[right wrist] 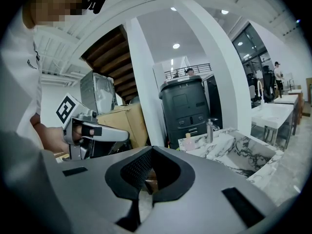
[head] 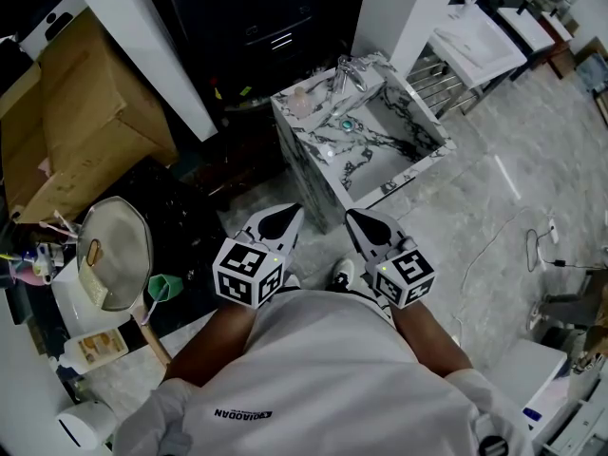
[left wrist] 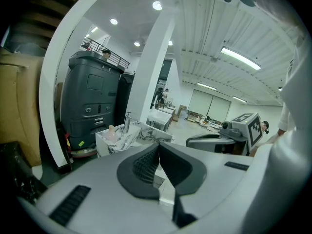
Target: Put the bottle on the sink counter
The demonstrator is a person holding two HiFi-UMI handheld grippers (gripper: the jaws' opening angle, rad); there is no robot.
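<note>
Ahead on the sink's (head: 306, 160) back corner the pink bottle (head: 300, 103) stands beside the tap (head: 346, 72), well apart from my left gripper (head: 285, 218) and right gripper (head: 364, 224), both pinched together on nothing, so I judge a careless closed-jaw reach could topple it into the basin.

Pinkish bottle (head: 300, 101), seemingly upright, on counter (head: 319, 146)

A marbled sink counter (head: 421, 162) stands on the pale grey floor (head: 494, 217). On its rim a small pink bottle (head: 300, 102) stands upright just beside the faucet (head: 344, 74), at one corner of the basin
</note>
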